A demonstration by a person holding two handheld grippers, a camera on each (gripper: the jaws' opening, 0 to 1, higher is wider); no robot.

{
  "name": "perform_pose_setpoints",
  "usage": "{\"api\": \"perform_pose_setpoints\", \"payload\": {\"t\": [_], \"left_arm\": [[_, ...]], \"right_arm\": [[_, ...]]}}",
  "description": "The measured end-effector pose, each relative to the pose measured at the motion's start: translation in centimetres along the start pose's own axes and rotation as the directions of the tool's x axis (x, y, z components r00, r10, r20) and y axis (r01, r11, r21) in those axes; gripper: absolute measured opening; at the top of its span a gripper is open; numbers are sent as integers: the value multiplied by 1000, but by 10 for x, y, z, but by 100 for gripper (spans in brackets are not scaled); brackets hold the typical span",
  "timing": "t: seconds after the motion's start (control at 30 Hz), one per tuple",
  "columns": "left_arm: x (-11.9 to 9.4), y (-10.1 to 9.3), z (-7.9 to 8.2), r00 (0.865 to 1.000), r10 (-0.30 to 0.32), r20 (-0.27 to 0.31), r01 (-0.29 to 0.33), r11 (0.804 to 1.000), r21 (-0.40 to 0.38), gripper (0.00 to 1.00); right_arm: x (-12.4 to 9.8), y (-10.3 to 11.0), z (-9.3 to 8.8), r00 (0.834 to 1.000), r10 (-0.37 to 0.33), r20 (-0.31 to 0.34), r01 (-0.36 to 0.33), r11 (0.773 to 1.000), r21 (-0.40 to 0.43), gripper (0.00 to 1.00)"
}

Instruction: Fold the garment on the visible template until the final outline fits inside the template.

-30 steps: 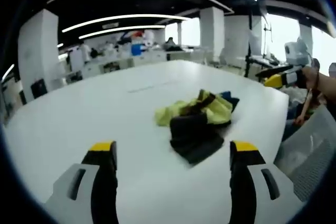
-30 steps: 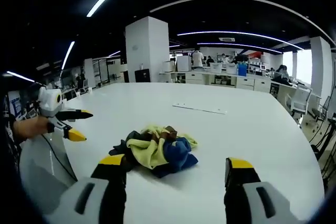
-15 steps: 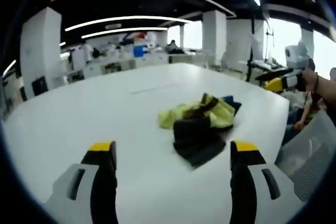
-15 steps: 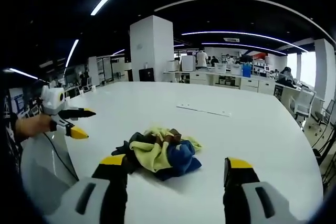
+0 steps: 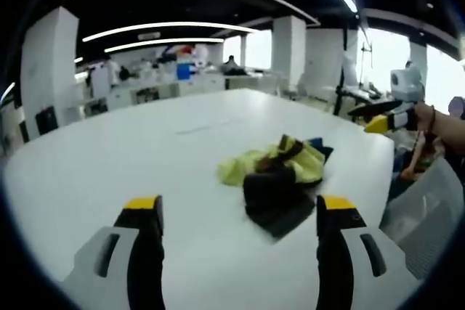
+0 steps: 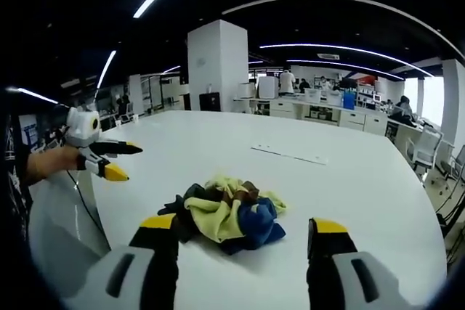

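**Left gripper view: garment crumpled, folding not begun**

Lying bunched near the middle of the white table [image 5: 109,150]: garment [image 5: 280,176], a heap of yellow, black and blue, untouched. Left gripper [image 5: 236,212] spread wide, empty, hovering short of the cloth. Right gripper [image 6: 240,231] likewise parted, holding nothing, heap just ahead. No template outline discernible beneath. All left to do: spreading flat, every fold, fitting inside the outline.
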State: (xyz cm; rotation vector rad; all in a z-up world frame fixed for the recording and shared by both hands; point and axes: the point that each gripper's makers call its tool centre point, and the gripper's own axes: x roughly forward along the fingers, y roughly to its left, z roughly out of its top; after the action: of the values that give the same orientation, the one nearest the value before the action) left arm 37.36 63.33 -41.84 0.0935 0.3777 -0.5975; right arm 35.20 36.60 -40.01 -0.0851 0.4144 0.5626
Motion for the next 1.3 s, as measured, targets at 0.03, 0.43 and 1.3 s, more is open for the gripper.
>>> {"api": "perform_pose_setpoints", "payload": {"t": [0.03, 0.43, 1.3], "left_arm": [[2, 0, 2, 1000, -9, 2, 9, 1000, 0, 83], [28, -8, 6, 995, -101, -8, 101, 995, -17, 77], [92, -14, -35, 975, -191, -111, 188, 981, -39, 57]], "right_arm": [[1, 0, -1, 1000, 2, -3, -2, 1000, -2, 70], [14, 2, -5, 999, 35, -18, -36, 999, -6, 53], [54, 11, -37, 985, 133, -105, -134, 991, 3, 28]]}}
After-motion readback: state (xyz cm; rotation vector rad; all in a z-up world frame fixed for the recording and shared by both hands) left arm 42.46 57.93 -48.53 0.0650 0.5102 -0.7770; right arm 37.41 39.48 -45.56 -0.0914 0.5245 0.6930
